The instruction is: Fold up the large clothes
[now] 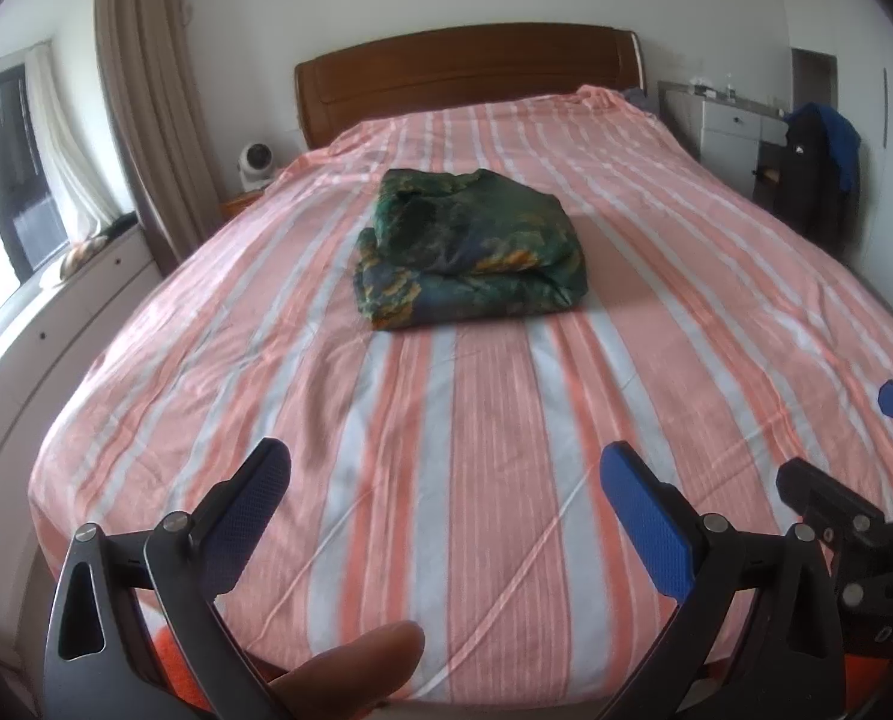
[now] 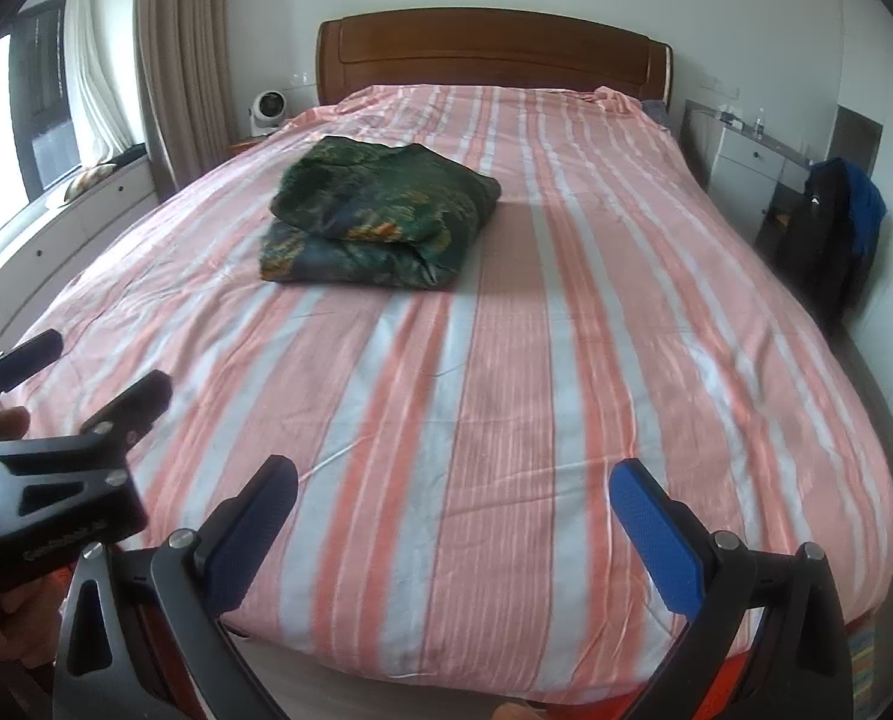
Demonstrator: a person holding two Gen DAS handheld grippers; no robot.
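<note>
A dark green patterned garment point(image 1: 470, 246) lies folded in a compact bundle on the middle of the bed point(image 1: 476, 450), which has a pink and white striped sheet. It also shows in the right wrist view point(image 2: 380, 222), left of centre. My left gripper point(image 1: 443, 474) is open and empty, held over the foot of the bed, well short of the garment. My right gripper point(image 2: 452, 486) is open and empty too, beside the left one. The right gripper shows at the right edge of the left wrist view point(image 1: 836, 450); the left gripper shows at the left edge of the right wrist view point(image 2: 86, 378).
A wooden headboard point(image 1: 470, 72) stands at the far end. A small white fan point(image 1: 257, 165) sits on a nightstand at the left. A window ledge and curtain point(image 1: 140, 108) run along the left. A white drawer unit point(image 1: 734, 132) and a chair with dark clothes point(image 1: 818, 162) stand at the right.
</note>
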